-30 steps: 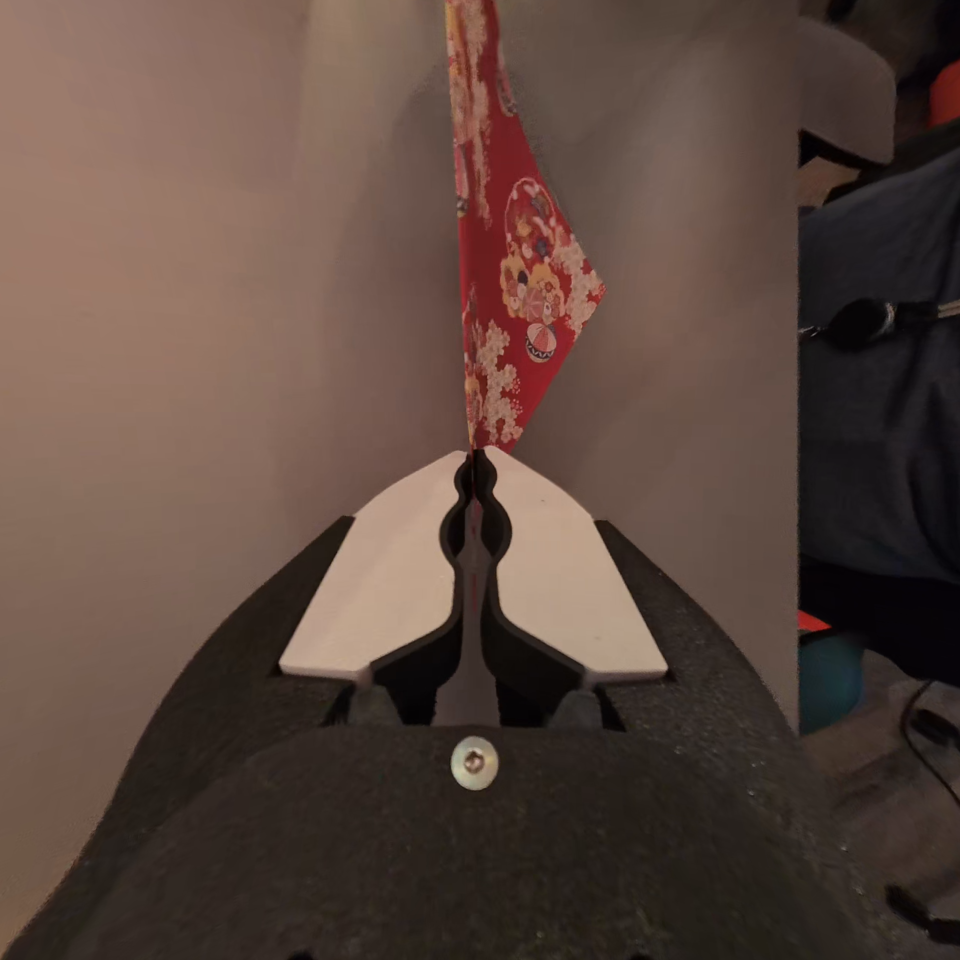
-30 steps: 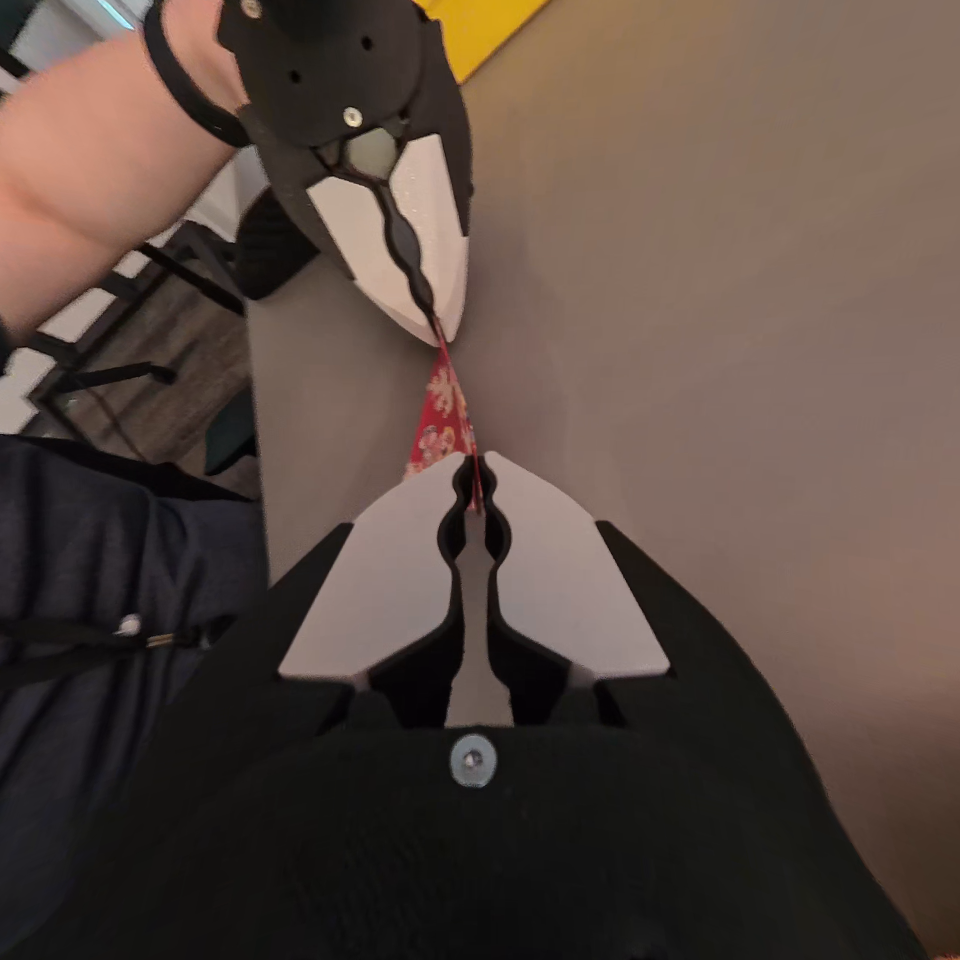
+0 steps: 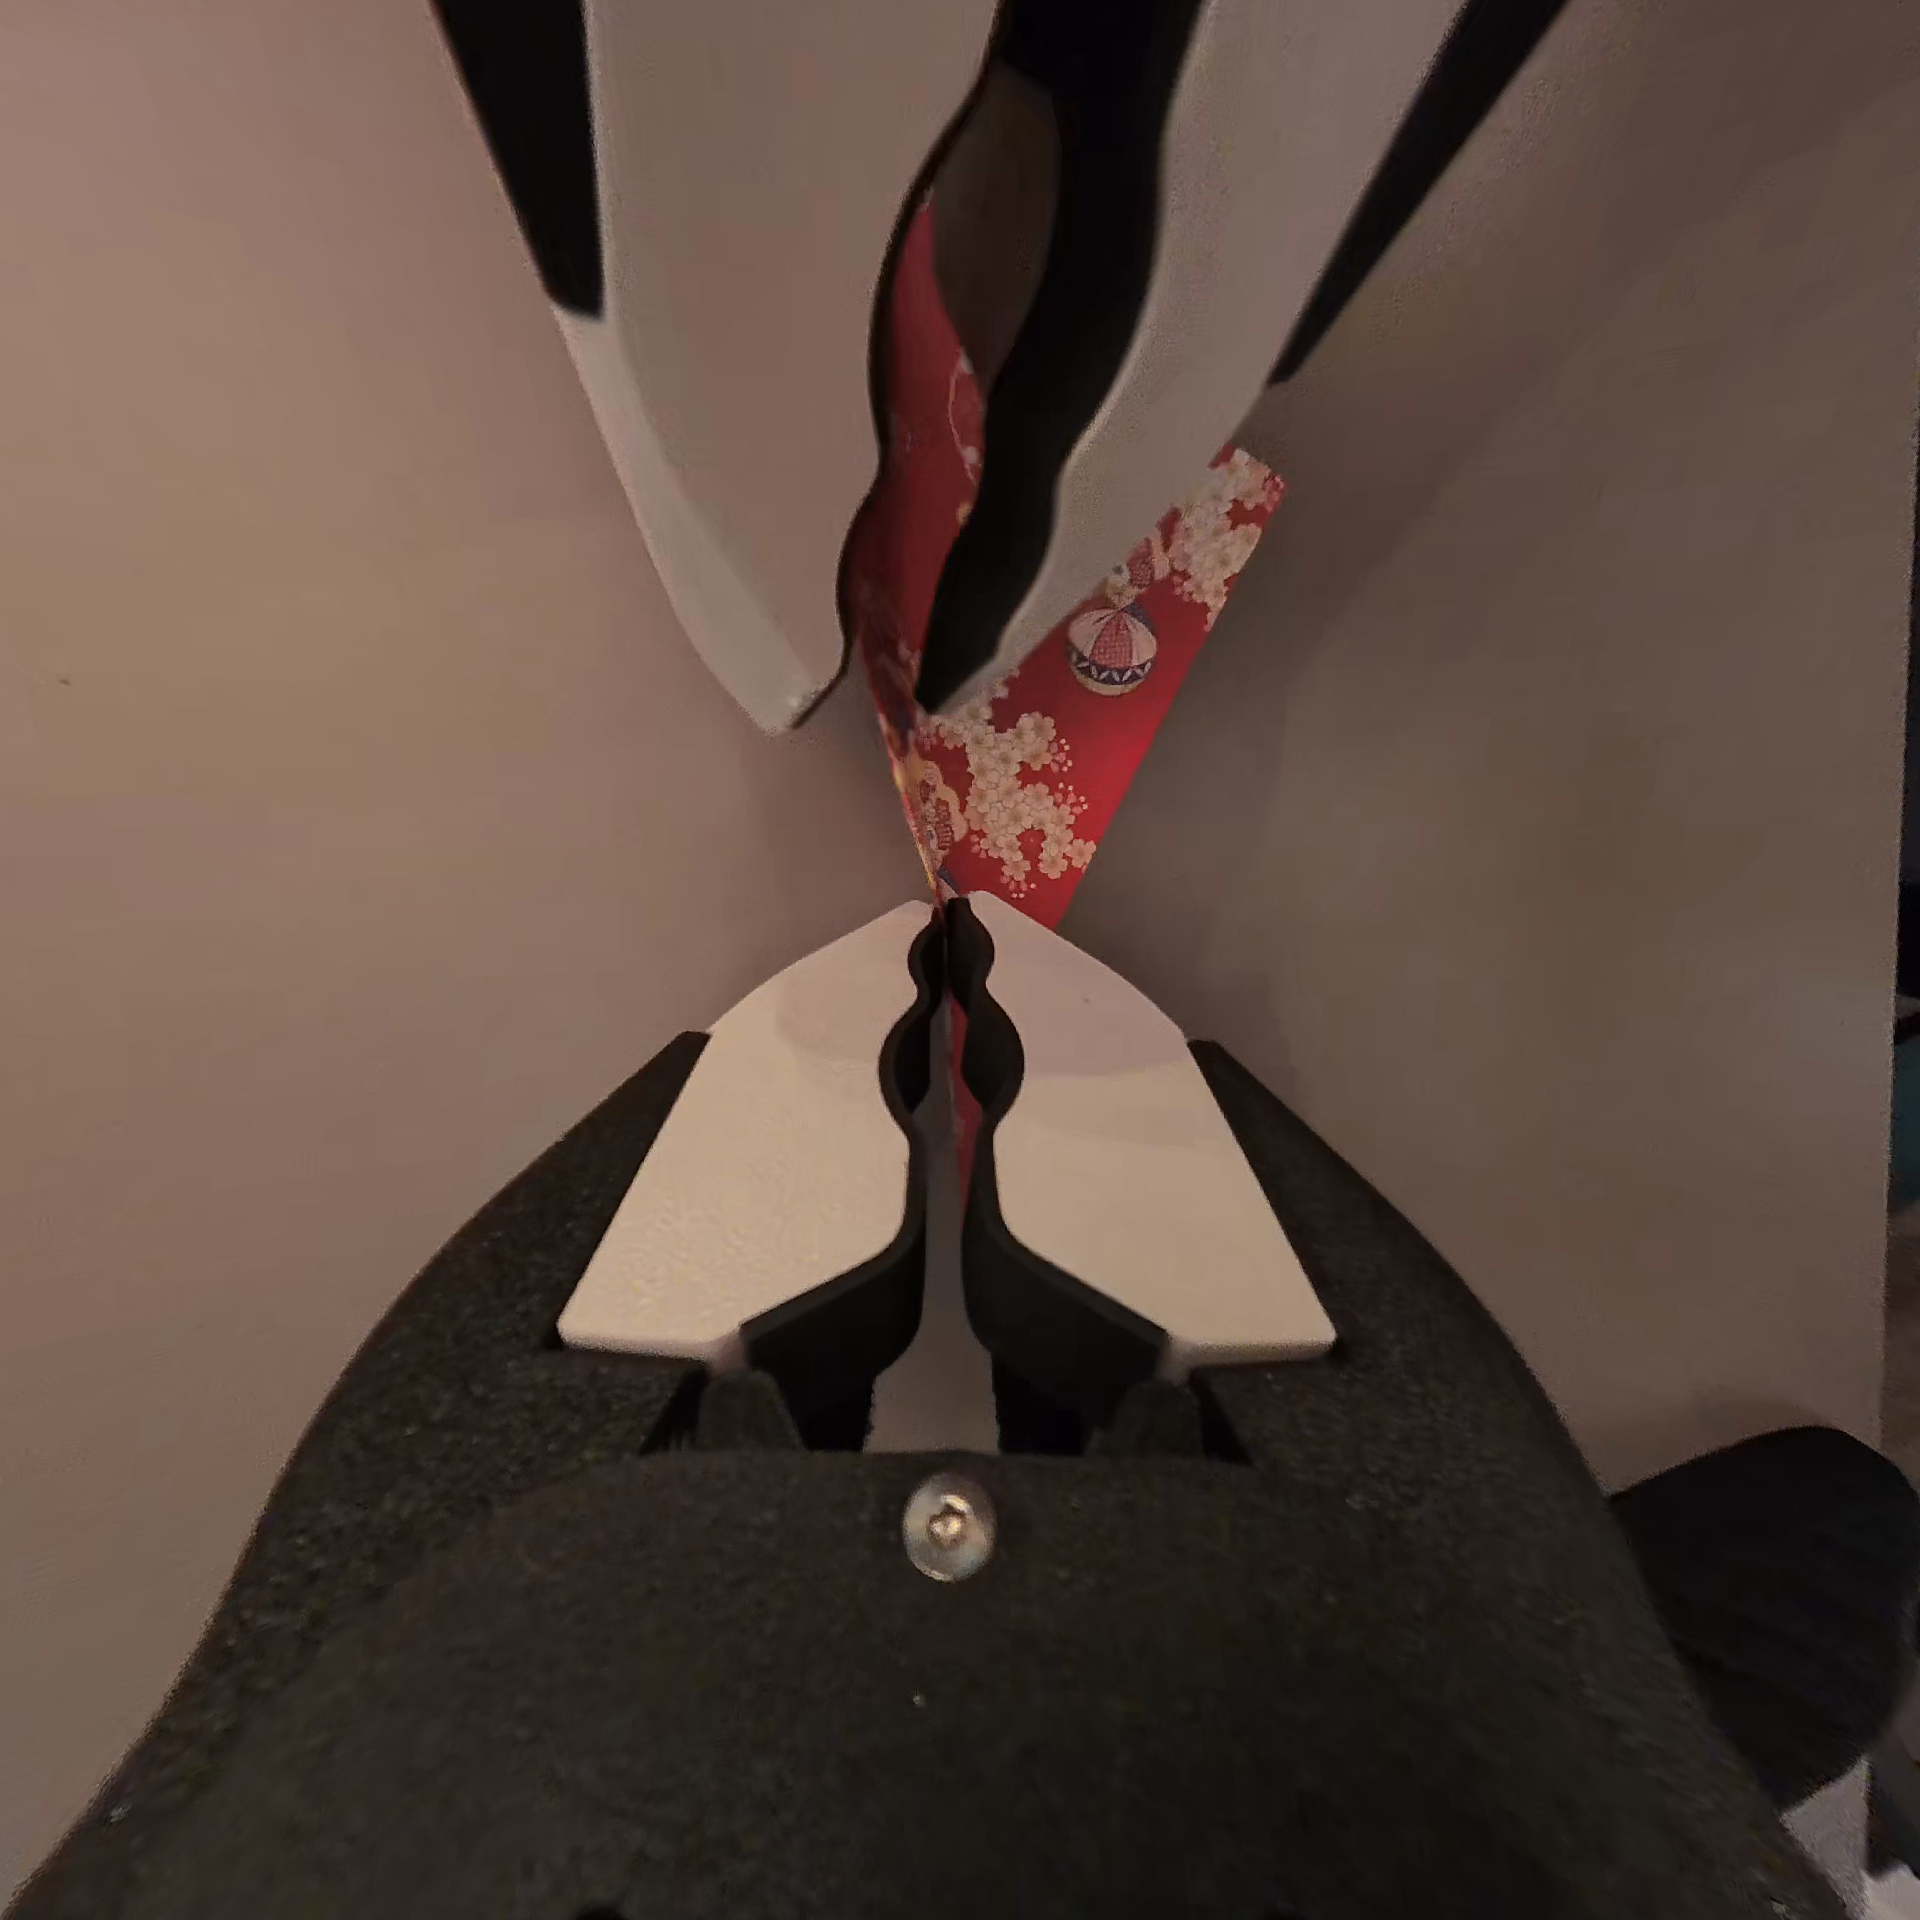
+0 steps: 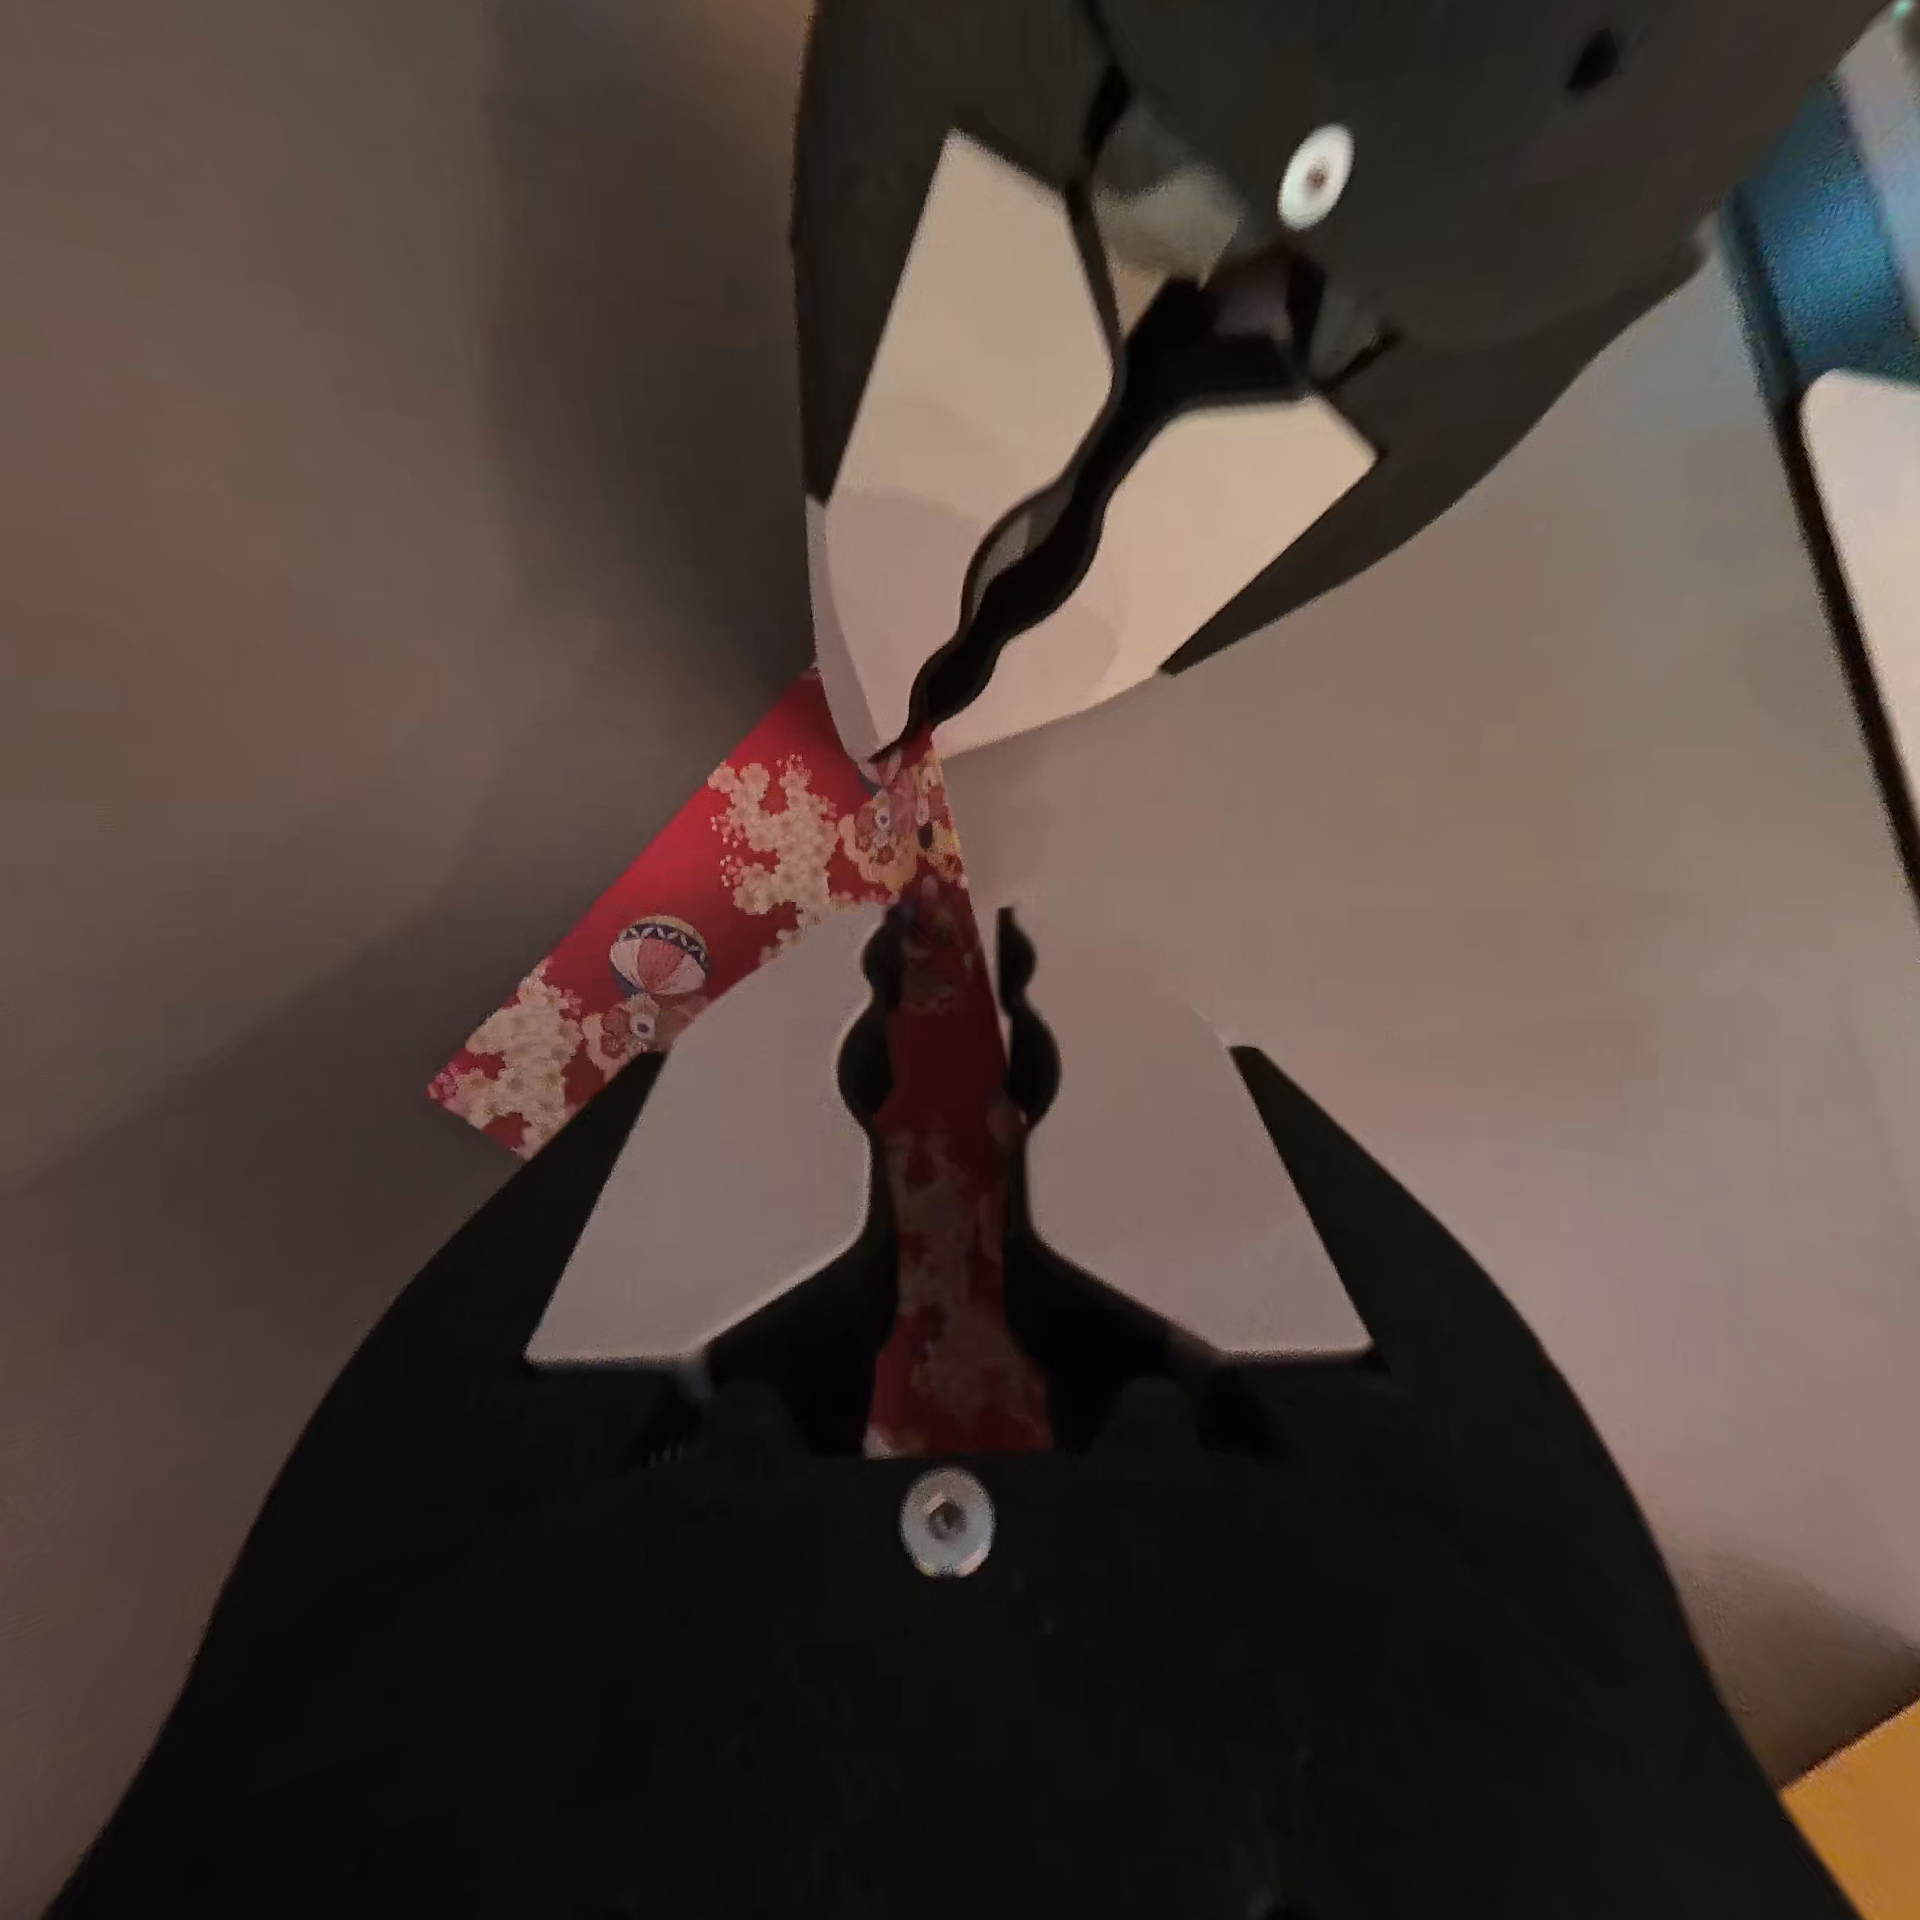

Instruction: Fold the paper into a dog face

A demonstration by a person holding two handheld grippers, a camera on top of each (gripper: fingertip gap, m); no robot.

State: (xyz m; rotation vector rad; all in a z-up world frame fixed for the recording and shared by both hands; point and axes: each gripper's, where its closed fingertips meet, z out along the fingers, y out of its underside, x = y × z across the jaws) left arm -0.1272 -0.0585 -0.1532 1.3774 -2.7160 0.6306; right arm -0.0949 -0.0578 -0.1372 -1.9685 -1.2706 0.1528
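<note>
your right gripper (image 4: pixel 940 925) has slid closer and parted; left gripper (image 3: pixel 948 914) pinches the red floral folded paper (image 3: pixel 1049 769). mid-crease: re-clamp next.

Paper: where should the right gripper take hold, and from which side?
Grip the paper's folded edge standing edge-on between the open jaws of the right gripper, coming head-on opposite the left gripper, which pinches the end. Leave the patterned flap sticking sideways free.

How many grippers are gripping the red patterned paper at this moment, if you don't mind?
1. The left gripper is shut on the paper. The right gripper straddles it with jaws apart, not clamping.
</note>
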